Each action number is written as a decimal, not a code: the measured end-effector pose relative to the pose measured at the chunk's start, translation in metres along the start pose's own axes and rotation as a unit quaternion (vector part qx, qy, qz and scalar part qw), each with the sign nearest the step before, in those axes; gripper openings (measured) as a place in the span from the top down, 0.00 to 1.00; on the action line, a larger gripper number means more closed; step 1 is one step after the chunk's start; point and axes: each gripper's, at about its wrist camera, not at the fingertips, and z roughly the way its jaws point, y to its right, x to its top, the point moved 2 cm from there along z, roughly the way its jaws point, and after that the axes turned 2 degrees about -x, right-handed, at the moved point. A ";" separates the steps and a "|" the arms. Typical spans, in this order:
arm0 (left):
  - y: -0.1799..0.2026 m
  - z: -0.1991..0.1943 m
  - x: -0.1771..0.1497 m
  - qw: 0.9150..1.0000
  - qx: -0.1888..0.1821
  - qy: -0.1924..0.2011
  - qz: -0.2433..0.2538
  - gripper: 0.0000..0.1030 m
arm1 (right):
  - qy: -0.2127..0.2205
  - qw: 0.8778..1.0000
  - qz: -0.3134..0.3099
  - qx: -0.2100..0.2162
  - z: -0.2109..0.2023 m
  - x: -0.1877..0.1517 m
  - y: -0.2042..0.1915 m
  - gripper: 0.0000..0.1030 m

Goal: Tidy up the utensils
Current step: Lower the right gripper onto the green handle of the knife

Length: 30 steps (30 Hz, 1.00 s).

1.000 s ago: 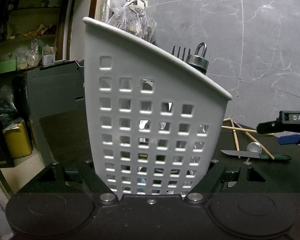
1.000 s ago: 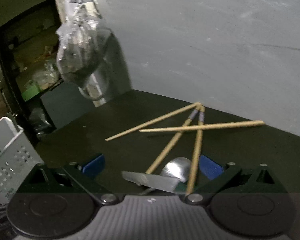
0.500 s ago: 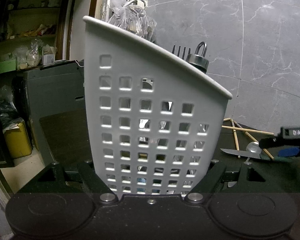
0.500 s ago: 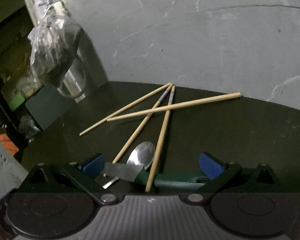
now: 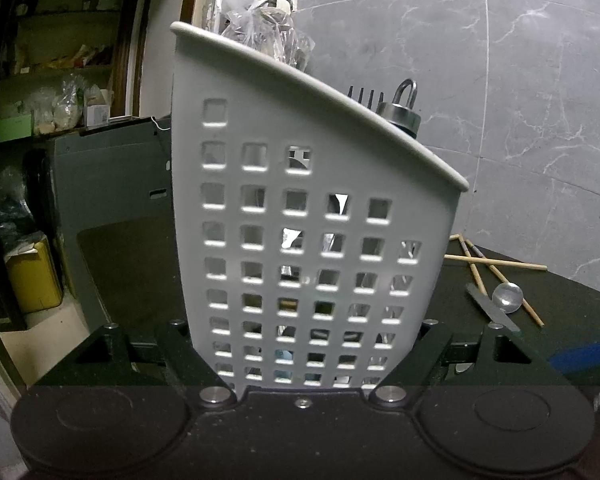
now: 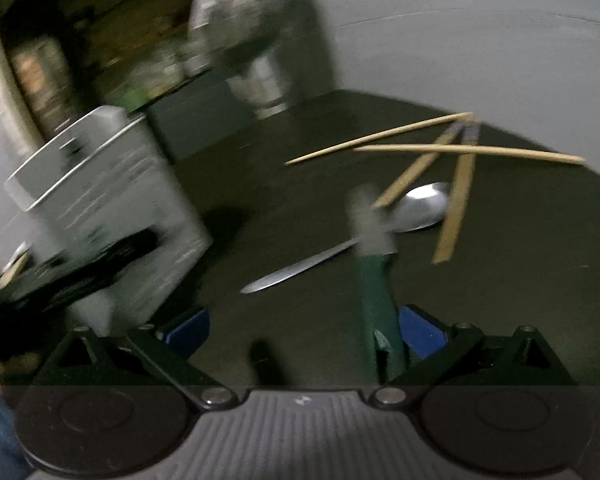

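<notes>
1. The green-handled knife with a grey steel blade (image 6: 374, 280) lay on the dark tabletop (image 6: 520, 280), its long axis running away from the right gripper (image 6: 304, 332), handle nearest, blade toward the steel spoon (image 6: 420, 206) and the crossed wooden chopsticks (image 6: 460, 148).
2. The handle sat between the right gripper's wide jaws, against the inner face of the right-side blue pad (image 6: 420, 330); the opposite pad stood well clear, so nothing was gripped. The right hand was the nearer, pitched downward; the view was blurred.
3. The left gripper (image 5: 304, 376) clamped the white perforated plastic utensil caddy (image 5: 300, 220), upright at the left, holding a fork (image 5: 366, 96).
</notes>
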 end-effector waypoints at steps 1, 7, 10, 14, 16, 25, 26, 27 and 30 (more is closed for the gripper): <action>0.000 0.000 0.000 1.000 0.000 0.000 0.000 0.21 | -0.005 1.000 -0.012 0.013 0.002 -0.001 -0.009 0.00; -0.001 0.000 0.000 1.000 -0.001 0.000 -0.001 0.21 | -0.019 0.993 -0.067 0.100 0.020 -0.006 -0.054 0.00; -0.001 -0.001 -0.001 1.000 -0.002 0.000 -0.001 0.21 | -0.026 0.988 -0.106 0.112 0.024 -0.008 -0.068 0.00; -0.002 -0.001 -0.001 1.000 -0.003 0.000 -0.002 0.21 | -0.006 0.988 -0.130 0.081 0.021 0.007 -0.062 0.00; -0.003 0.000 0.000 1.000 -0.003 0.000 -0.003 0.21 | 0.010 0.992 -0.114 0.060 0.022 0.022 -0.050 0.00; -0.002 0.000 -0.001 1.000 -0.002 -0.002 -0.003 0.21 | 0.050 0.995 0.004 0.086 0.045 0.075 0.008 0.00; -0.002 0.000 -0.001 1.000 -0.001 -0.002 -0.003 0.21 | 0.044 0.995 0.011 0.090 0.051 0.081 0.012 0.00; -0.002 0.000 0.000 1.000 -0.001 -0.002 -0.003 0.21 | 0.040 0.995 0.016 0.088 0.055 0.084 0.018 0.00; -0.002 0.000 0.000 1.000 -0.002 -0.001 -0.003 0.21 | 0.026 0.997 0.034 0.070 0.068 0.089 0.030 0.00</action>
